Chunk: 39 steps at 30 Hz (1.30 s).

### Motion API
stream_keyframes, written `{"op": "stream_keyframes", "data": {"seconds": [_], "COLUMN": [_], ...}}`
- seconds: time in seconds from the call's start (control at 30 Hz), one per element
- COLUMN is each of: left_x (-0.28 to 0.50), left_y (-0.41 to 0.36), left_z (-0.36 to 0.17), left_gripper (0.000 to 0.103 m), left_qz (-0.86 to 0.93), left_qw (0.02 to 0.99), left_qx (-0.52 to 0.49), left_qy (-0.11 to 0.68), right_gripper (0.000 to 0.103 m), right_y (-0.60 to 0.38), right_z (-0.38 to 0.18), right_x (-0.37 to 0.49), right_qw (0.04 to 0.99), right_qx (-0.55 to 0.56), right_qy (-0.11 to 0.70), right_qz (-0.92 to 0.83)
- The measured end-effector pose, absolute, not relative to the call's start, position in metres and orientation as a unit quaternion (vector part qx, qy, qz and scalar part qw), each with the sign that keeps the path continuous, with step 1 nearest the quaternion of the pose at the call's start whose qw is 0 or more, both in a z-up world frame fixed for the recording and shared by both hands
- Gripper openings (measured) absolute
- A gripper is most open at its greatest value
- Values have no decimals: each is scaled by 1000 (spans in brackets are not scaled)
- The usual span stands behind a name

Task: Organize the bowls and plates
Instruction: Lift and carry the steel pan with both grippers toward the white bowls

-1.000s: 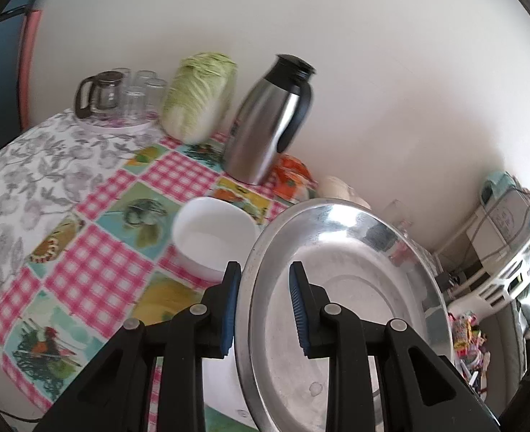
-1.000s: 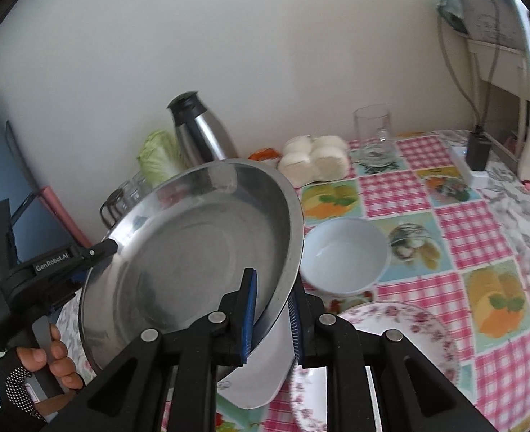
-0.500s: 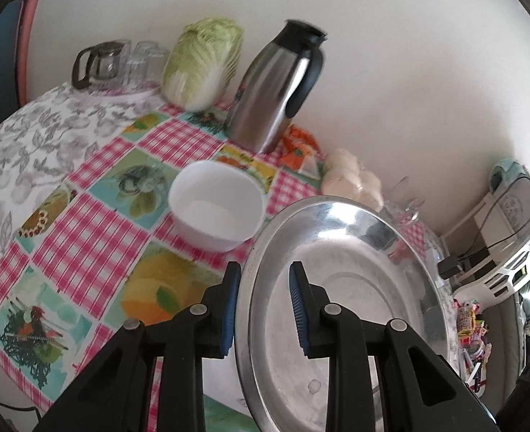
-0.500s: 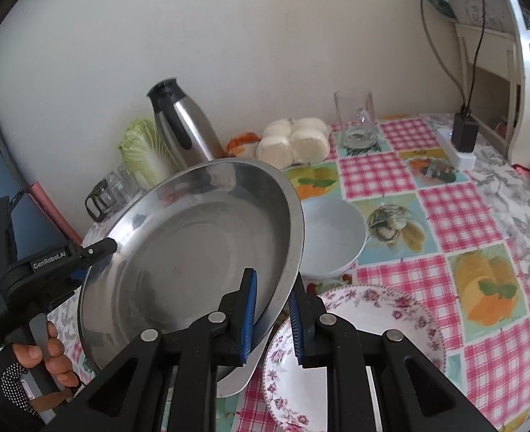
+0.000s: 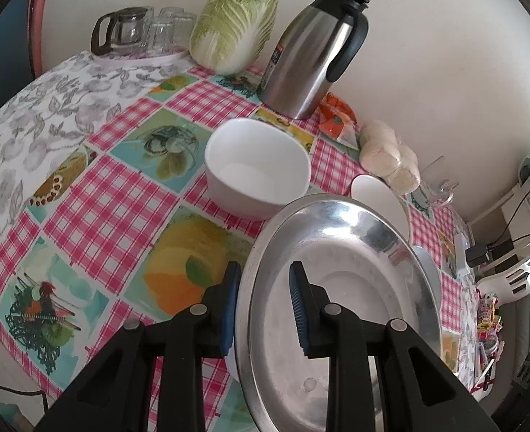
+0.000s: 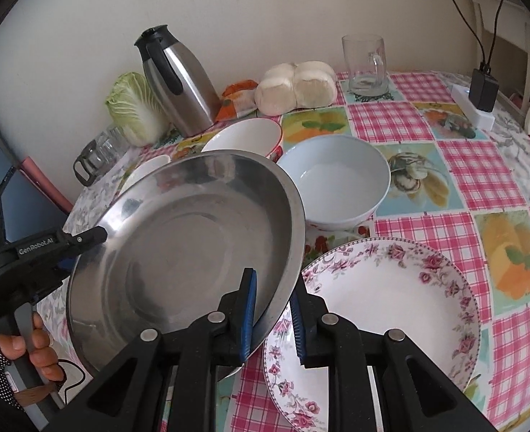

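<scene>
We hold the steel plate [image 6: 189,248] tilted above the surface [image 6: 481,165], the left gripper [image 5: 265,306] and right gripper [image 6: 272,318] each with fingers clamped on opposite rims, likely to steady it toward the floral plate [image 6: 391,309] just right of our right fingers.
</scene>
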<state>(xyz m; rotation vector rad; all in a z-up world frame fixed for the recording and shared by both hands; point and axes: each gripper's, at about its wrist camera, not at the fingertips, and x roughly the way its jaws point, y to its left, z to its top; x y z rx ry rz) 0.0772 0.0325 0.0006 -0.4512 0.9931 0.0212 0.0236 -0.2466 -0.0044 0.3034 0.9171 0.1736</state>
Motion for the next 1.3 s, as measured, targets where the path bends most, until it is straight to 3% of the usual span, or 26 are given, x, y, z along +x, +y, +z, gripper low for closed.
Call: {"op": "stream_keyframes", "data": {"seconds": [1.3], "left_x": [81], "left_y": [42], "left_z": [-46], "left_gripper": [27], "left_qz": [53], "left_qw": [796], "left_qx": [-223], "left_qy": [560], "right_gripper": [23], "right_y": [-225], "right_z": [-39], "right_x": [29], "right_qw": [851], "right_qx": [91], "right_qy": [511], "right_qz": [83]}}
